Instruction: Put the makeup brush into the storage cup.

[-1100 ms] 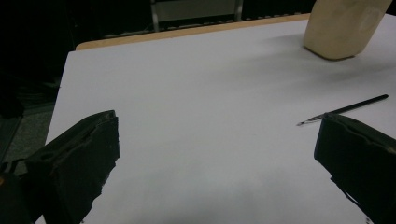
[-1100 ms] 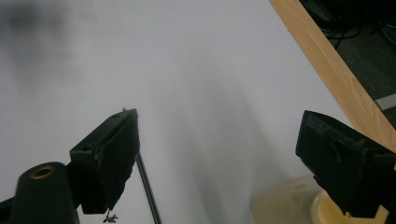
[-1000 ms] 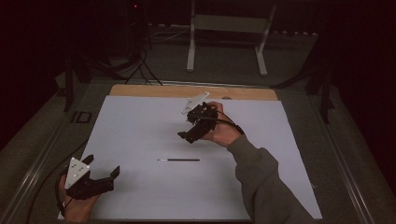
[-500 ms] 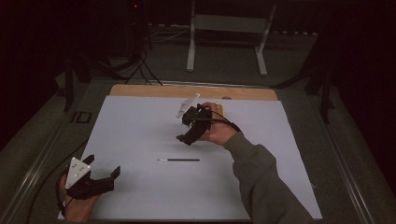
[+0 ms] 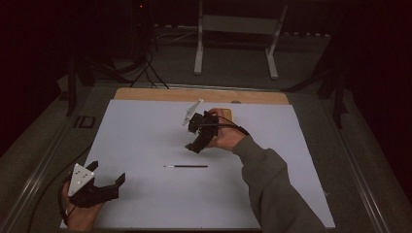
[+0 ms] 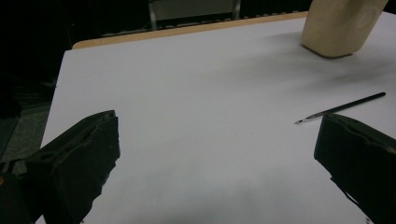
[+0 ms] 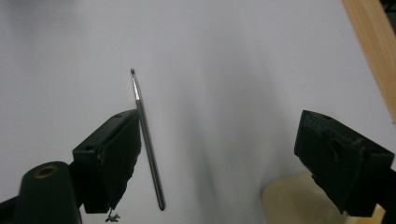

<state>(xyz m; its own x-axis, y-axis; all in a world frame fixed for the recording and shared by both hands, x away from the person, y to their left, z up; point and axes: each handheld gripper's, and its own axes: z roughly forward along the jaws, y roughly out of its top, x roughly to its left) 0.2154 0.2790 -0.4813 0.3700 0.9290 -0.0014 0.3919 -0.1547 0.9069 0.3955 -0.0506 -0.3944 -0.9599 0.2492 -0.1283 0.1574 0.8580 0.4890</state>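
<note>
A thin dark brush (image 5: 187, 166) with a pale tip lies flat on the white sheet (image 5: 145, 126), near the middle. My right gripper (image 5: 194, 144) hovers just behind it, tilted down toward it, jaws wide apart and holding nothing. In the right gripper view the brush (image 7: 147, 135) runs beside the left jaw of that gripper (image 7: 219, 130). My left gripper (image 5: 108, 172) rests open at the sheet's near left corner. From the left gripper (image 6: 219, 130) the brush (image 6: 341, 108) lies ahead to the right.
A beige wooden block (image 5: 228, 114) sits behind the right hand, also in the left gripper view (image 6: 341, 23). A wooden board edge (image 5: 194, 93) borders the sheet's far side. A metal stand (image 5: 233, 29) and cables lie beyond the table.
The right gripper has drifted slightly left and nearer, lowering toward the brush. The left gripper and the brush have stayed put.
</note>
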